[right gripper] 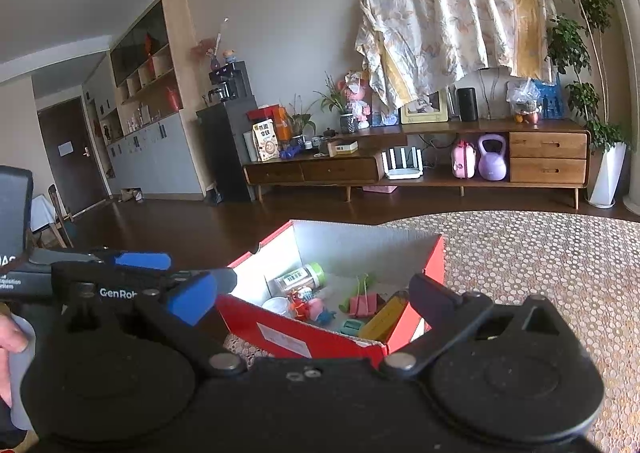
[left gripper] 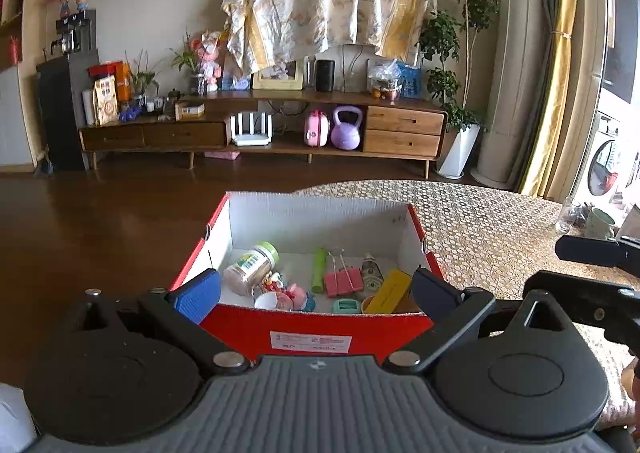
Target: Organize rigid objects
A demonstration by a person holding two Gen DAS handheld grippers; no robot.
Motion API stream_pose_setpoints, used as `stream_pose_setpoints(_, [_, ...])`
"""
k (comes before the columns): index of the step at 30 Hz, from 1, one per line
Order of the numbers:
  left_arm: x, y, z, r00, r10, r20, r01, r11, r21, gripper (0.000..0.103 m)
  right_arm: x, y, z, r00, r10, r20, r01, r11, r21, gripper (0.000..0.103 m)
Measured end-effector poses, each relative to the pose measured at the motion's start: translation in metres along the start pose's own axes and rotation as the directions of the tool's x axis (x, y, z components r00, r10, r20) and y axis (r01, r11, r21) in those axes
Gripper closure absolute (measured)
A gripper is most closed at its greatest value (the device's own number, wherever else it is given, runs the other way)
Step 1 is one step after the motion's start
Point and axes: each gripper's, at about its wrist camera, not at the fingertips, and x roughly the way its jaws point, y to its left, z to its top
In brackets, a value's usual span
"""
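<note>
A red cardboard box [left gripper: 312, 329] with a white inside stands at the table's near edge. In it lie a jar with a green lid [left gripper: 250, 269], a green tube [left gripper: 319, 269], a pink binder clip [left gripper: 343, 281], a yellow block [left gripper: 388, 291], a small bottle [left gripper: 372, 275] and small toys [left gripper: 288, 293]. My left gripper [left gripper: 316, 295] is open wide just over the box's front wall, with nothing between its fingers. My right gripper [right gripper: 314, 299] is open too, at the box's [right gripper: 304, 337] near right corner, and holds nothing. The left gripper [right gripper: 180, 269] shows at the left of the right wrist view.
The table wears a dotted woven cloth [left gripper: 500, 221]. A glass jar [left gripper: 566, 217] and a green mug [left gripper: 600, 223] stand at its far right. Beyond lie a dark wooden floor and a low sideboard [left gripper: 264, 125]. A hand [right gripper: 10, 333] shows at the left edge.
</note>
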Motion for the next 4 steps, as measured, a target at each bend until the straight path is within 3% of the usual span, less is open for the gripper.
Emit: stream_pose_setpoints(4, [0.0051, 0.0044, -0.0018, 0.999, 0.012, -0.03, -0.013, 0.999, -0.036, 0.001, -0.0033, -0.0049, -0.0016, 1.0, -0.016, 0.003, 0.016, 1.0, 0.006, 0.0])
